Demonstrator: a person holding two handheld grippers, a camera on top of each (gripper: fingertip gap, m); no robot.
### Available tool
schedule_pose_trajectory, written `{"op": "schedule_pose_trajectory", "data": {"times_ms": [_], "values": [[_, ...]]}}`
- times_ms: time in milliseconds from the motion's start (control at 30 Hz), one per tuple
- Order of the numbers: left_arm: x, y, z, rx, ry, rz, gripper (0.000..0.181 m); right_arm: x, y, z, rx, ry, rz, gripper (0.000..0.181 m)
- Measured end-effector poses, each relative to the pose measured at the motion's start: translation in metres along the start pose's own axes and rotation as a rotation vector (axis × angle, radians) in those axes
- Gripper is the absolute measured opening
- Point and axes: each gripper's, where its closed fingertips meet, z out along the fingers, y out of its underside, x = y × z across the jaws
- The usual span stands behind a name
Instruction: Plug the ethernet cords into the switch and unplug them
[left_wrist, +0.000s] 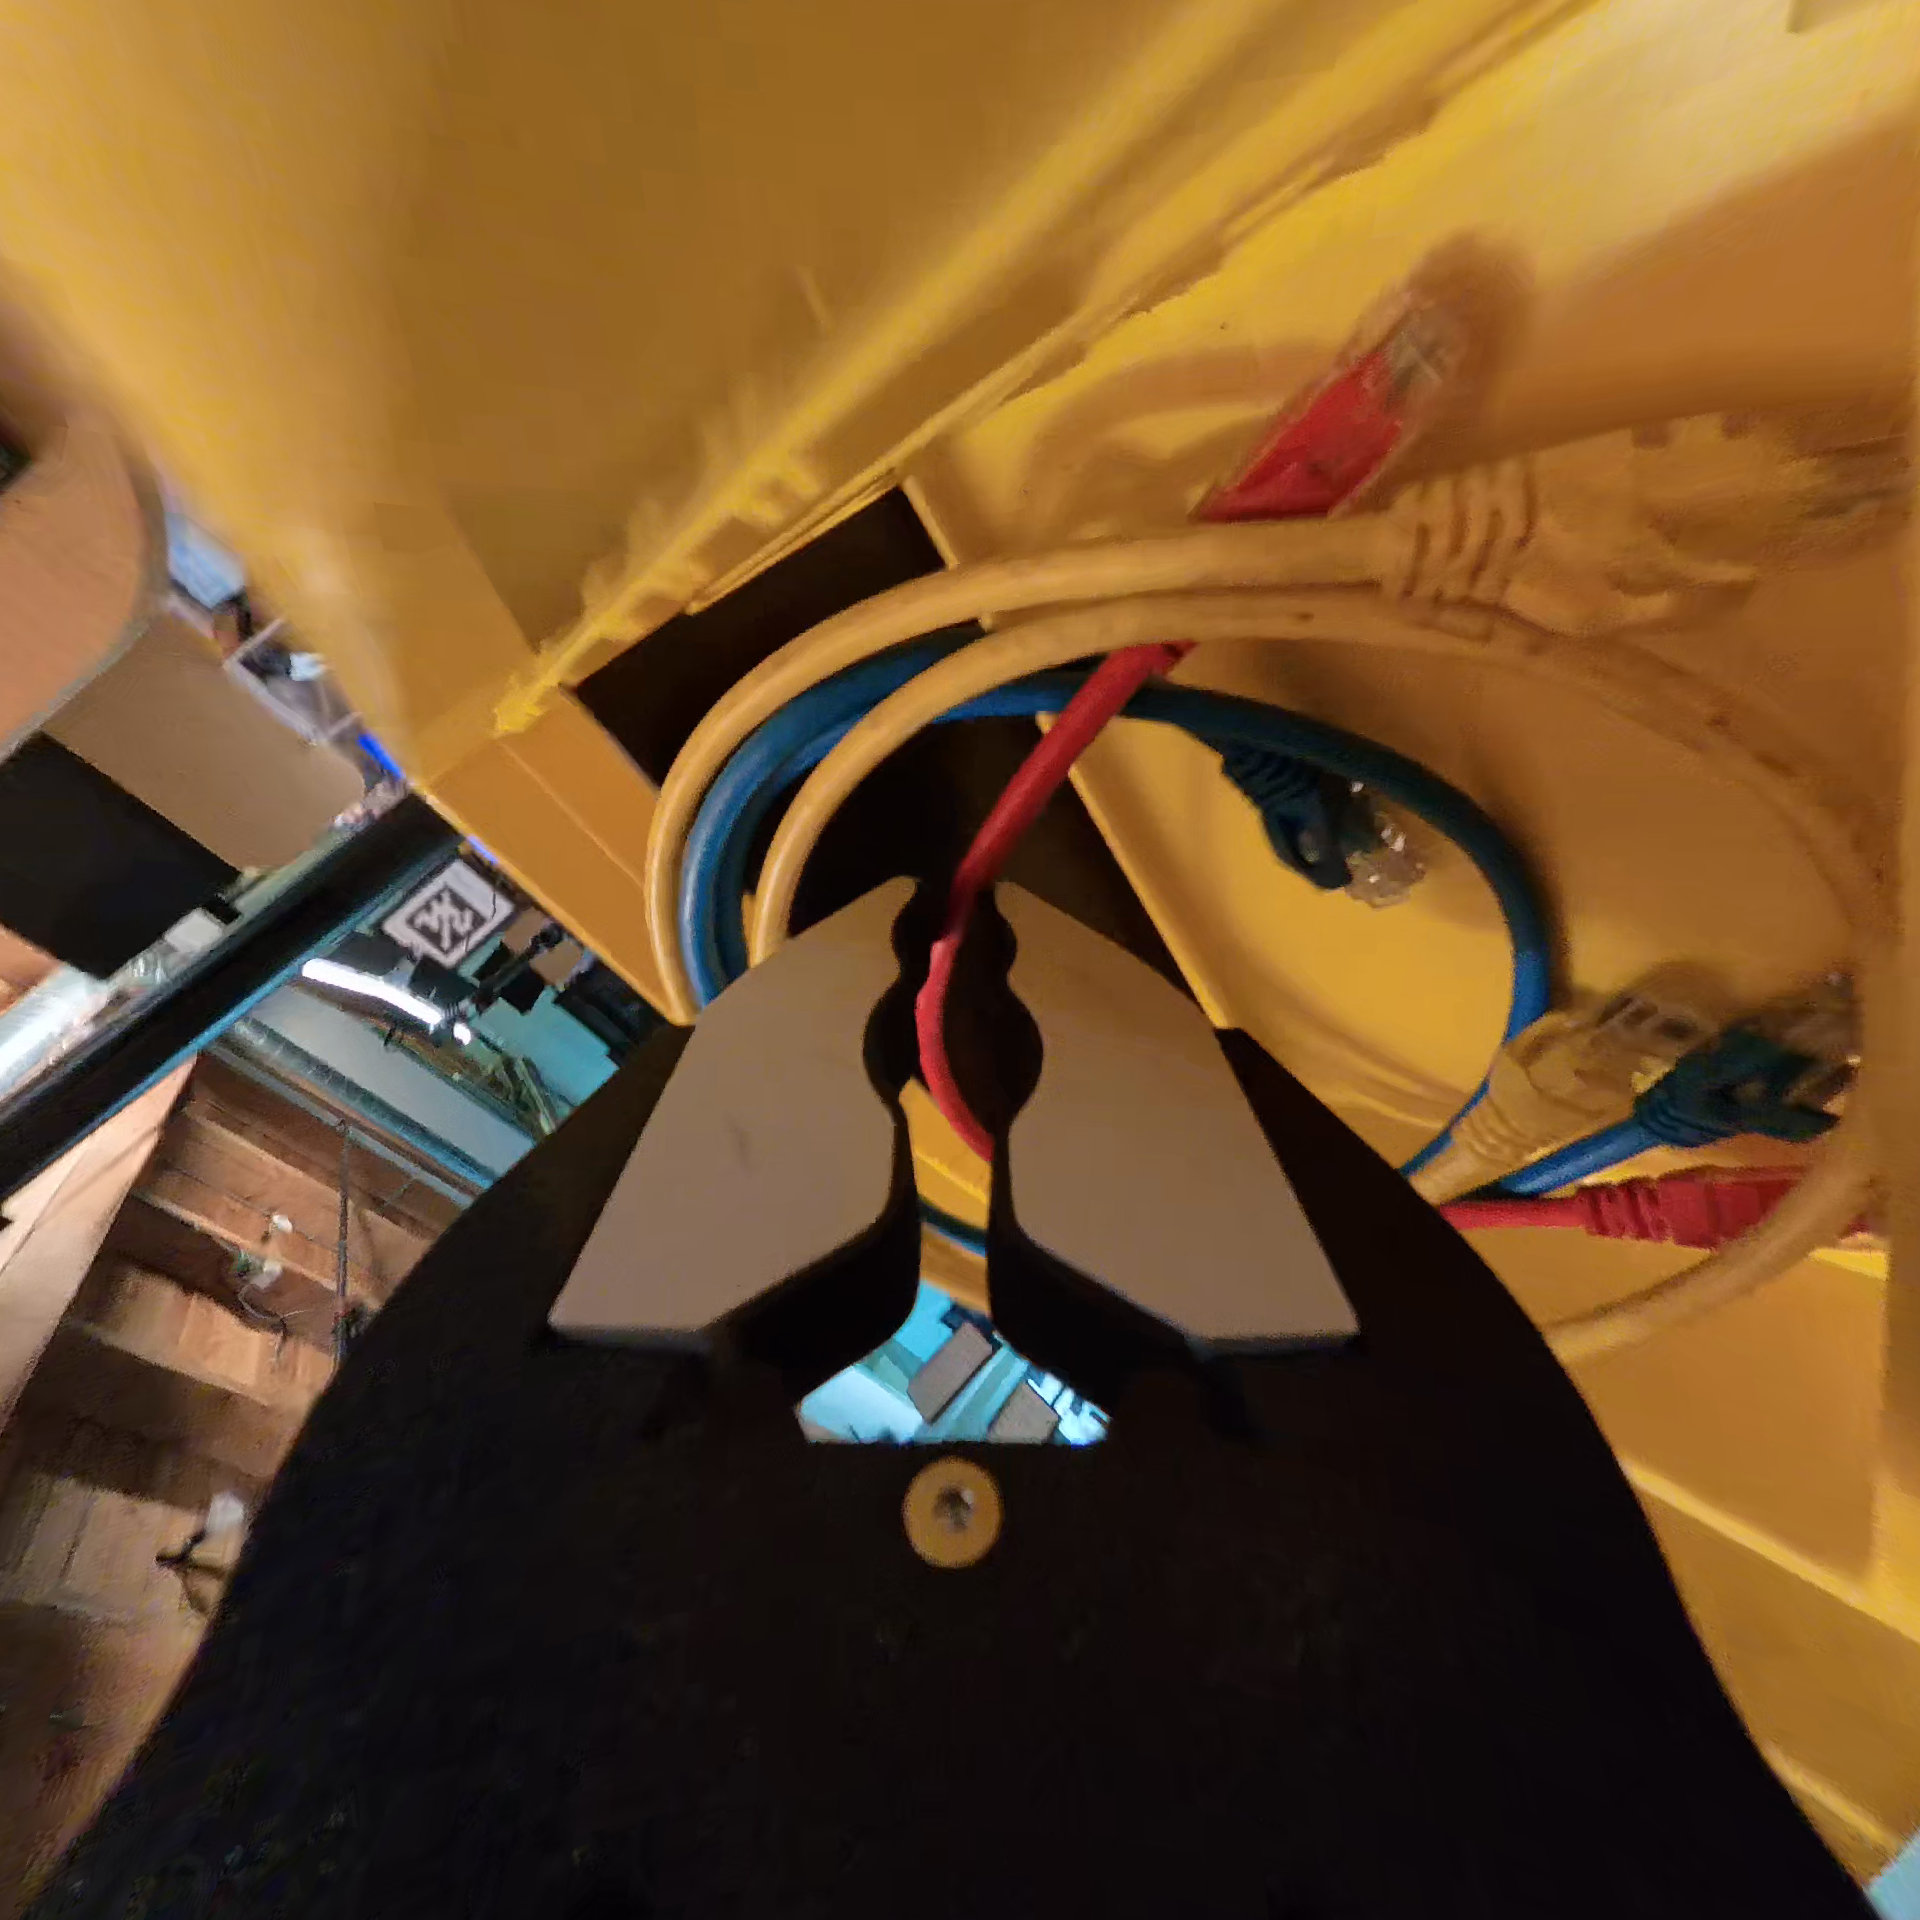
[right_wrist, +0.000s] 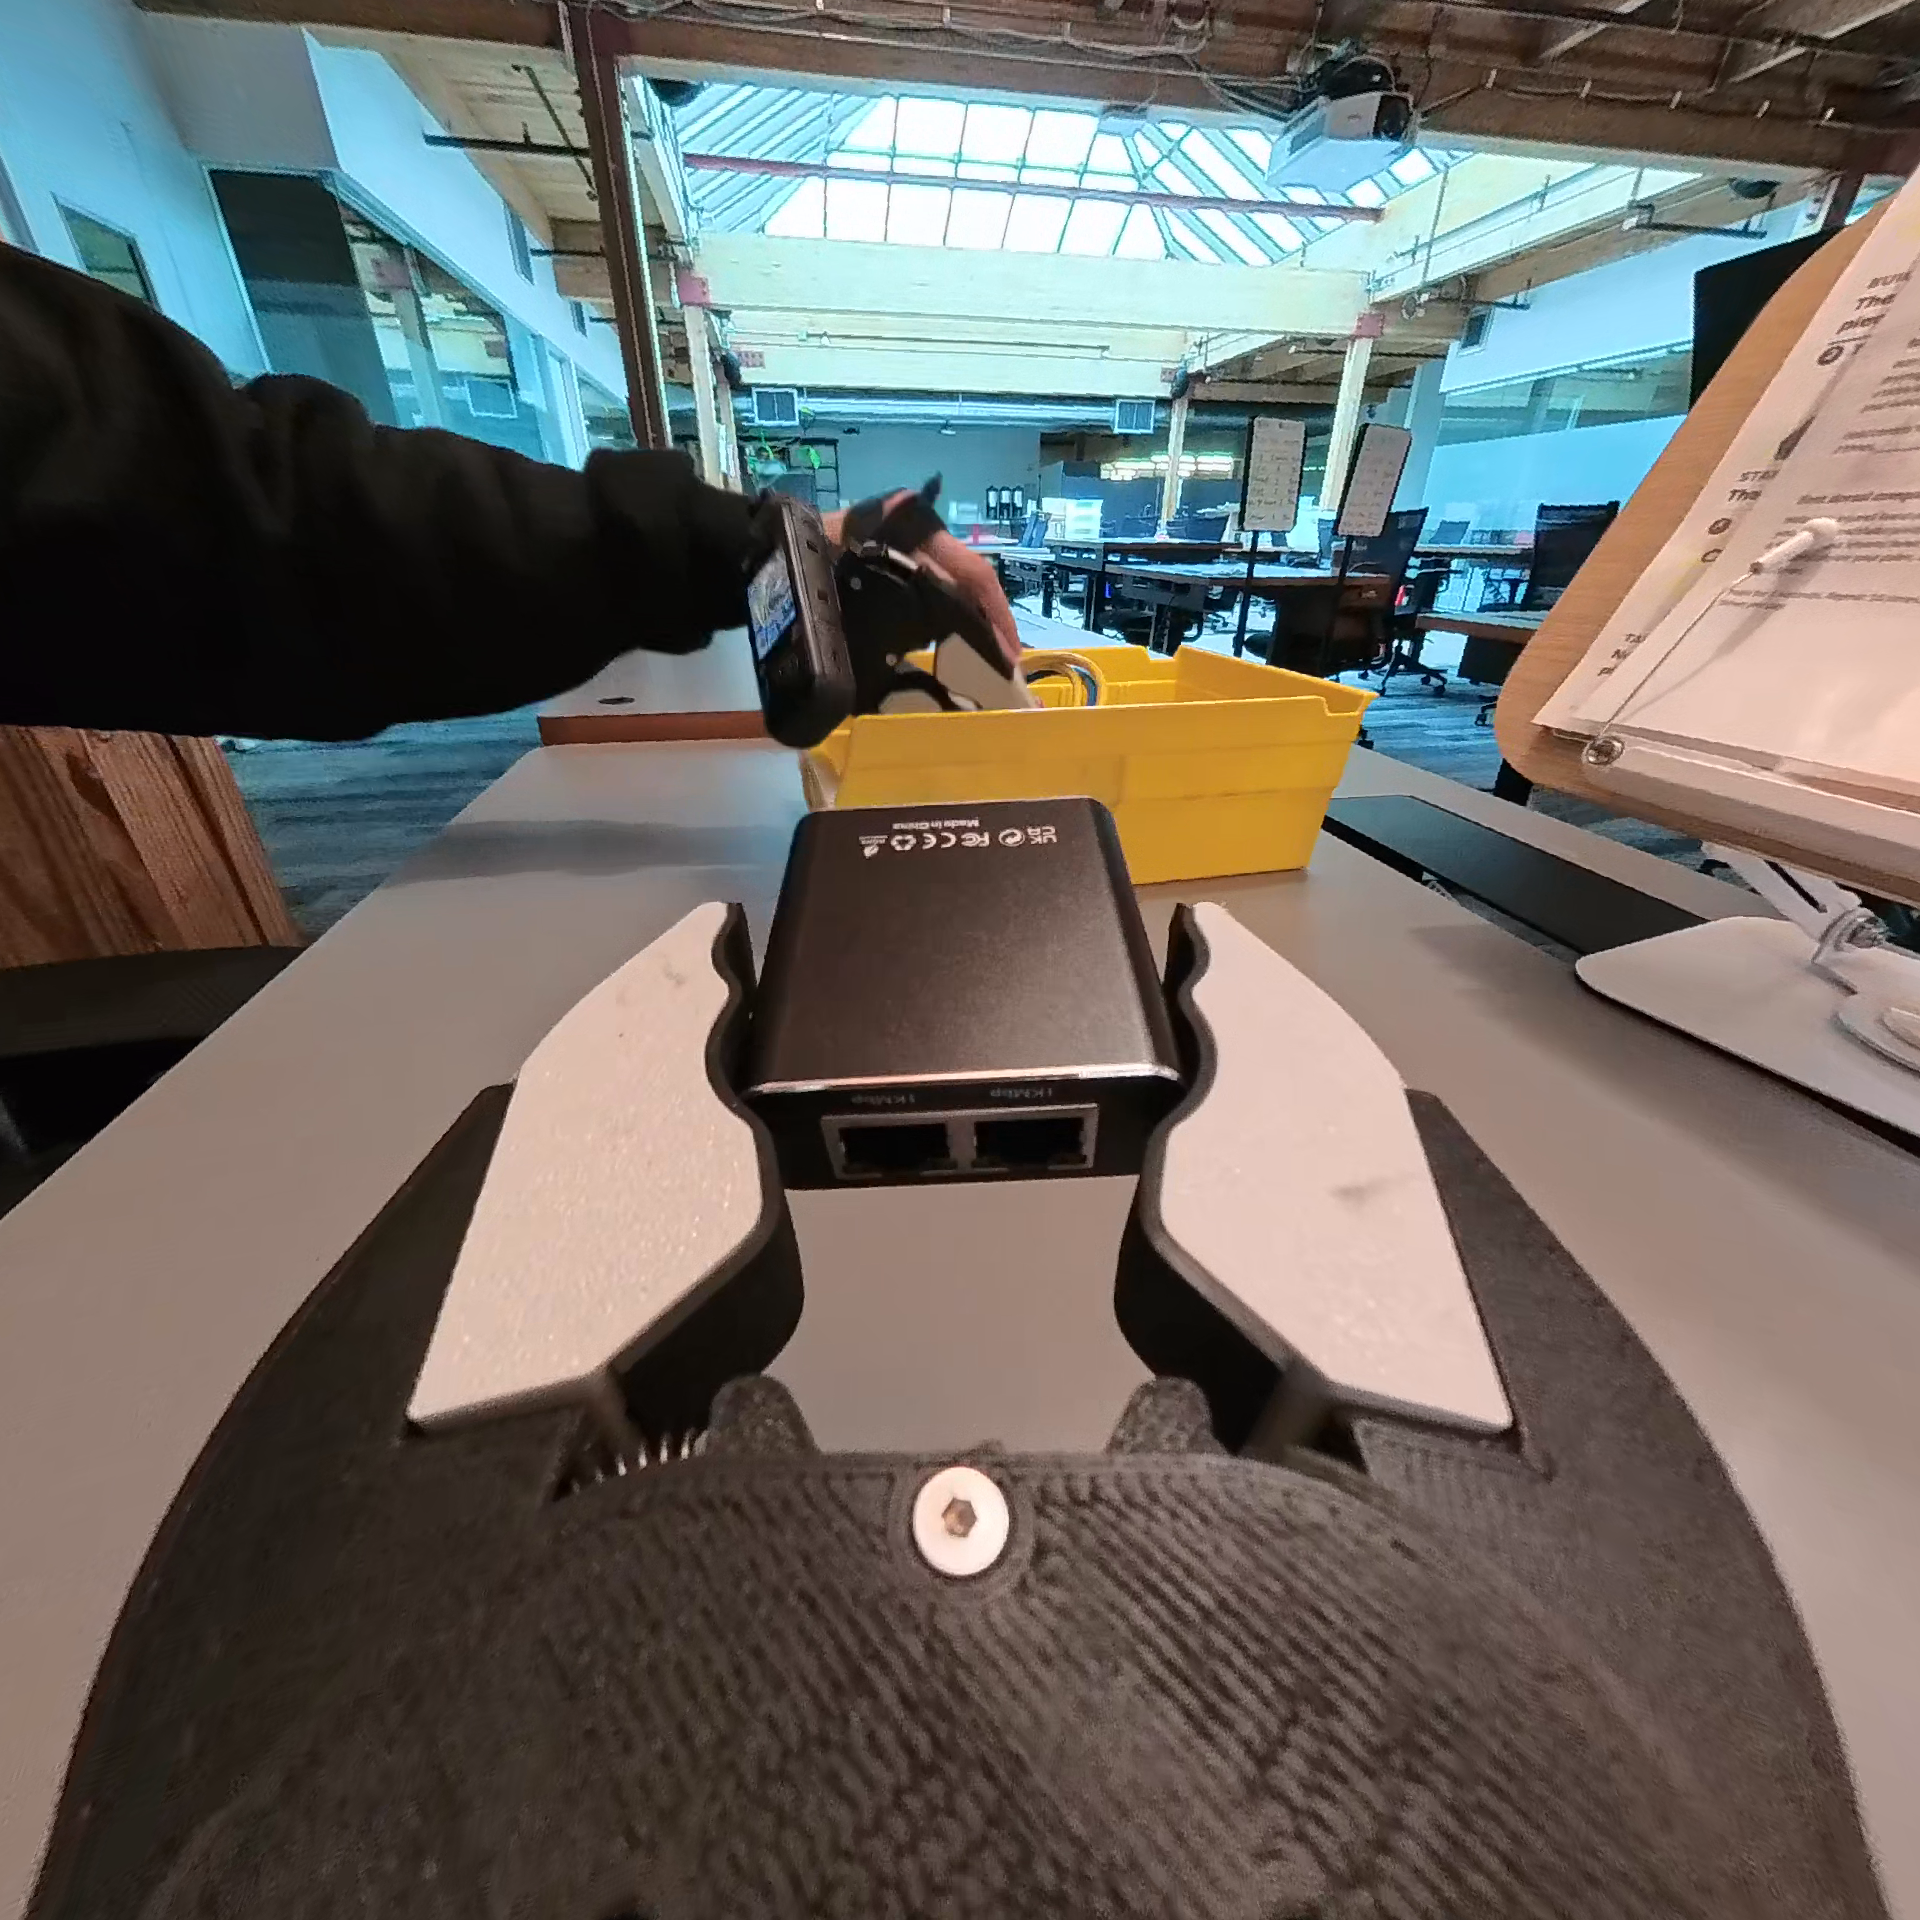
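My right gripper (right_wrist: 956, 997) is shut on the black switch (right_wrist: 951, 956), holding it by its sides above the grey table (right_wrist: 312, 1091). Two empty ports (right_wrist: 961, 1143) face the camera. My left gripper (left_wrist: 956, 914) is inside the yellow bin (left_wrist: 1299, 1039) and is shut on the red ethernet cord (left_wrist: 1049, 769), which runs between its fingertips. The cord's red plugs lie at upper right (left_wrist: 1340, 436) and lower right (left_wrist: 1683, 1210). Blue cords (left_wrist: 1288, 800) and cream cords (left_wrist: 1455, 551) are coiled around it. The left gripper (right_wrist: 935, 634) also shows in the right wrist view, reaching into the bin (right_wrist: 1101, 769).
A person's black sleeve (right_wrist: 312, 561) reaches from the left to the bin. A wooden board with papers (right_wrist: 1745, 582) stands on a white stand (right_wrist: 1714, 997) at the right. A black strip (right_wrist: 1507, 873) lies on the table beside the bin. Office desks and chairs stand far behind.
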Motion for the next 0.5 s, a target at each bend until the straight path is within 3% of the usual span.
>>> {"op": "schedule_pose_trajectory", "data": {"times_ms": [267, 500], "values": [[-0.026, 0.038, -0.059, -0.082, -0.051, -0.148, 0.004, -0.004, 0.004, 0.003, -0.030, -0.030, -0.007, 0.075], [-0.045, 0.070, -0.129, -0.012, -0.048, -0.543, 0.004, -0.009, 0.003, 0.002, -0.023, -0.053, -0.032, 0.075]]}}
